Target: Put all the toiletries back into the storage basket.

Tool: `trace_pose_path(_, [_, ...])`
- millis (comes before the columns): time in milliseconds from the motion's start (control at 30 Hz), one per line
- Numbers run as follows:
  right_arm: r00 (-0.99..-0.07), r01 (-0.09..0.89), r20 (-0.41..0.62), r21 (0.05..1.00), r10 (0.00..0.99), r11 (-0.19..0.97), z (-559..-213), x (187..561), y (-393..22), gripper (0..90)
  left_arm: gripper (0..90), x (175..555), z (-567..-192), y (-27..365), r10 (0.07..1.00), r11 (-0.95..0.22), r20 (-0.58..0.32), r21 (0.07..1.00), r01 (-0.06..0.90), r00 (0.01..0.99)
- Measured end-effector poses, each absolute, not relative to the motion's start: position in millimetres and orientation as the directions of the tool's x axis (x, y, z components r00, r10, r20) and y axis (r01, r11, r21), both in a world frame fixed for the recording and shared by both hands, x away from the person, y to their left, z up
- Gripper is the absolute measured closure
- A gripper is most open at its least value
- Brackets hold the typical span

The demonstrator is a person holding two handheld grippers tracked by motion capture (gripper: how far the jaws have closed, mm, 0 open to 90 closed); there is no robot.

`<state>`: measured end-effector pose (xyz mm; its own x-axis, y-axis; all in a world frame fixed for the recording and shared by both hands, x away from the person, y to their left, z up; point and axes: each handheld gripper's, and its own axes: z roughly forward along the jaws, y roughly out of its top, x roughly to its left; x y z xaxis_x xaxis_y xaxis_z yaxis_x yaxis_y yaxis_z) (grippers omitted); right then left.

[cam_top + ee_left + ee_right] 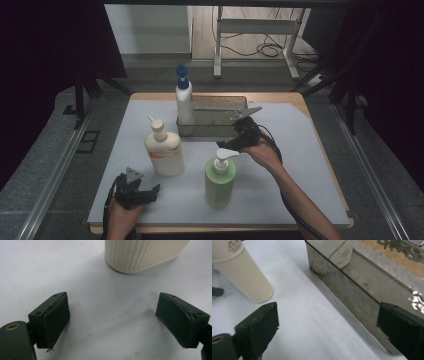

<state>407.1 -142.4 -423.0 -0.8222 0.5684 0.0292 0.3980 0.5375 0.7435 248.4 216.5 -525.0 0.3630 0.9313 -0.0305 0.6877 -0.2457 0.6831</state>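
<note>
The green pump bottle is standing upright on the pale surface toward the near edge, in the high view, with its white pump head just beside the right tool, which is hovering above it, its jaws looking spread. A cream pump bottle is standing to the green one's left, and a white bottle with a blue cap is standing in the left end of a metal tray farther back. The left tool is resting low near the front left corner, held by the person's left hand. In the left gripper view, the left tool is sitting with its jaws spread wide and nothing between them, and the ribbed base of the cream pump bottle is standing ahead, apart from them. In the right gripper view, the right tool is holding its jaws spread and empty over the surface, the metal tray running along the right side and the cream pump bottle standing at the left.
</note>
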Motion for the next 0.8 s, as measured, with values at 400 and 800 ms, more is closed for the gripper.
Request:
trace_pose_path(400, [-0.817, 0.408, 0.03, 0.735, 0.576, 0.541, -431, 388, -171, 0.0, 11.6, 248, -525, 216, 0.932, -0.244, -0.03, 0.685, 0.687, 0.361])
trace_pose_path(800, [-0.825, 0.391, 0.018, 0.739, 0.565, 0.548, -442, 362, -192, 0.0, 11.6, 248, -525, 216, 0.932, -0.244, -0.03, 0.684, 0.687, 0.362])
